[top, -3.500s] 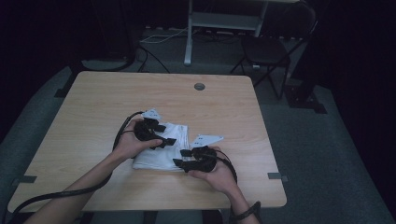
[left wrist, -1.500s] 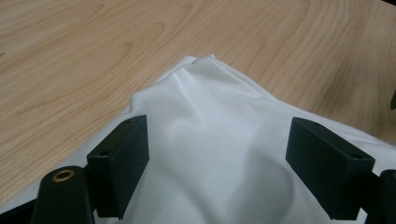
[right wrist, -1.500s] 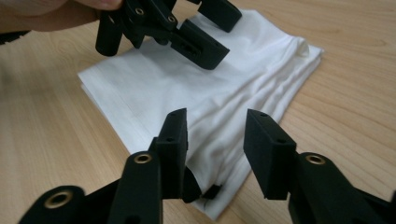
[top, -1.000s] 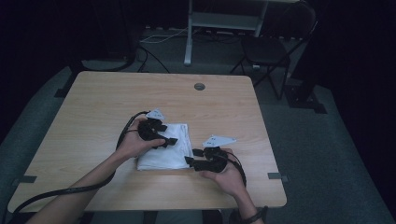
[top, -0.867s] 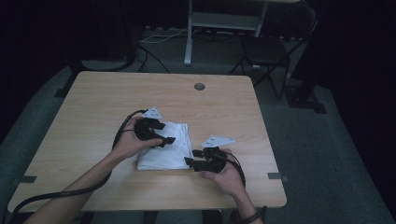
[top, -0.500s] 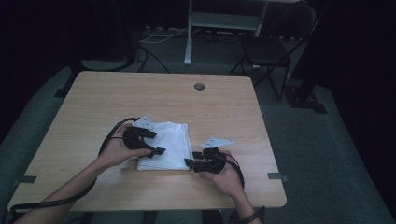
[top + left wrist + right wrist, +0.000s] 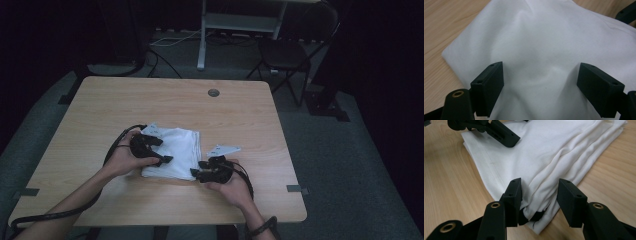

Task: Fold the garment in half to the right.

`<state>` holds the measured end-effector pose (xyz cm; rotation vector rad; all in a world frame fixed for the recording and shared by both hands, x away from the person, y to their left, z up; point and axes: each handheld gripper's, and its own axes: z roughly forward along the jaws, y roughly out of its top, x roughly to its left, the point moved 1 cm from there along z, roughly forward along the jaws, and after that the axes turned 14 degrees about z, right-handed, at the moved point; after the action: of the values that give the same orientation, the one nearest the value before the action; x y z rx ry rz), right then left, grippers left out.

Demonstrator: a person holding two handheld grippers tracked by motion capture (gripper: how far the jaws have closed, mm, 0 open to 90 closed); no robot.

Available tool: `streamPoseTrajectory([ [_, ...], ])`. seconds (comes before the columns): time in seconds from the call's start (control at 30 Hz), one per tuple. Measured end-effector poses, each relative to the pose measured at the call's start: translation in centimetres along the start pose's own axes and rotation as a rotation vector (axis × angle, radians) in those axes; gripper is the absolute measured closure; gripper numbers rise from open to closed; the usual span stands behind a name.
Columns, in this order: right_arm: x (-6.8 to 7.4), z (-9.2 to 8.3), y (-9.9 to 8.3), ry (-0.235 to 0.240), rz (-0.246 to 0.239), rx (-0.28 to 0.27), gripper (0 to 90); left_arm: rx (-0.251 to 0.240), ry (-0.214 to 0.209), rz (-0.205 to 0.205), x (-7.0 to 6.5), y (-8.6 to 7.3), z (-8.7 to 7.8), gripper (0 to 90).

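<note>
Folded white cloth [image 7: 175, 152] lies on the counter [image 7: 200, 107], near its front edge.
Left gripper [image 7: 537, 85] hovers over the cloth, fingers apart, nothing pinched. Right gripper [image 7: 540, 195] at the near corner; fingers apart, bracketing the bunched folds.

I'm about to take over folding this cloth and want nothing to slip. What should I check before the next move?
1. White cloth lies fully on the table: ok.
2. Right gripper has the cloth's corner between its jaws: ok.
3. Right gripper's pads press the cloth firmly: cannot tell.
4. Left gripper open above the cloth: ok.
5. Grippers apart from each other: ok.
</note>
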<state>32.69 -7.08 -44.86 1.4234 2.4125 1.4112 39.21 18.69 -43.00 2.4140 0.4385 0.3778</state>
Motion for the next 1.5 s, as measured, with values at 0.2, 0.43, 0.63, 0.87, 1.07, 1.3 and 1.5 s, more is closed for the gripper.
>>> streamPoseTrajectory([
  [0.2,0.3,1.6,1.1,0.002,0.003,-0.010,52.7,-0.010,0.037,-0.033,0.8,-1.1,-0.7,21.1],
  [0.43,0.5,1.9,1.4,-0.012,-0.003,-0.033,45.2,-0.058,0.051,-0.076,0.9,-1.6,-1.4,21.1],
  [0.63,0.7,1.2,1.7,-0.026,-0.023,-0.091,31.7,-0.164,0.065,-0.108,0.6,-2.2,-3.4,21.1],
  [0.87,0.3,-1.5,2.1,-0.079,-0.047,-0.208,18.4,-0.310,0.141,-0.133,-0.1,-4.3,-7.6,21.0],
  [1.07,-0.6,-3.8,2.0,-0.121,-0.041,-0.260,13.3,-0.343,0.206,-0.146,-0.4,-6.7,-10.6,21.1],
  [1.3,-1.3,-5.6,1.7,-0.145,-0.040,-0.297,13.4,-0.375,0.255,-0.168,-0.9,-8.9,-12.9,21.1],
  [1.5,-1.8,-6.9,1.3,-0.163,-0.029,-0.323,13.3,-0.392,0.276,-0.184,-1.8,-10.4,-13.7,21.0],
])
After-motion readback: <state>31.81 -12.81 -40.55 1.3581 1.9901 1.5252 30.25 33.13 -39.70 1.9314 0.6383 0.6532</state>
